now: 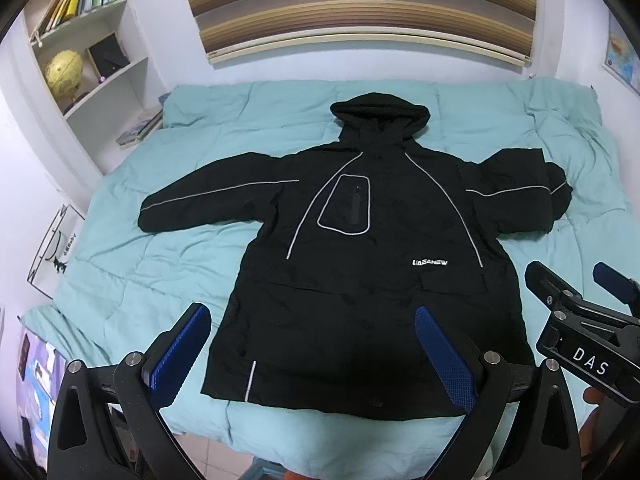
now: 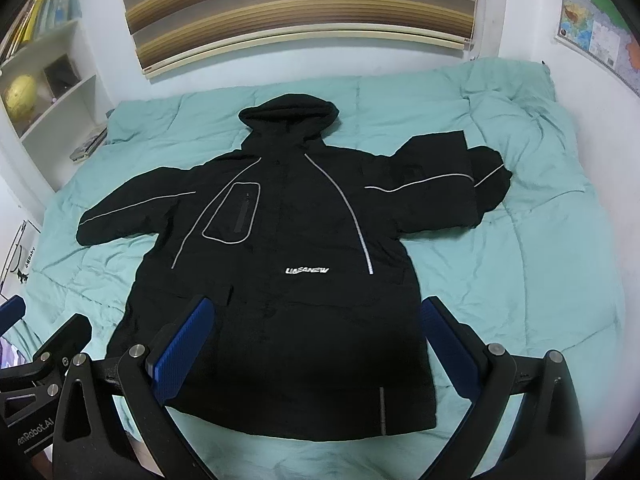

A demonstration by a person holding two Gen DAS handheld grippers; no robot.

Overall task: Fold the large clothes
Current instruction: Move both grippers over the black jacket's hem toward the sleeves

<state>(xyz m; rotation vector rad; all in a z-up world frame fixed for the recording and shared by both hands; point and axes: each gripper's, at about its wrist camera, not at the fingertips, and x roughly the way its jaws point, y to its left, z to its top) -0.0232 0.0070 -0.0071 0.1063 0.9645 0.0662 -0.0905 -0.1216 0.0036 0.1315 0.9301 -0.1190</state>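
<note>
A large black hooded jacket with grey piping and a white logo lies face up on the teal duvet; it also shows in the right wrist view. Its left sleeve lies stretched out. Its right sleeve is bunched and folded back on itself. My left gripper is open and empty, held above the jacket's hem. My right gripper is open and empty above the hem too, and it shows at the right edge of the left wrist view.
A white bookshelf with books and a yellow globe stands left of the bed. A striped blind hangs on the far wall. A map hangs on the right wall. The duvet's near edge hangs over tiled floor.
</note>
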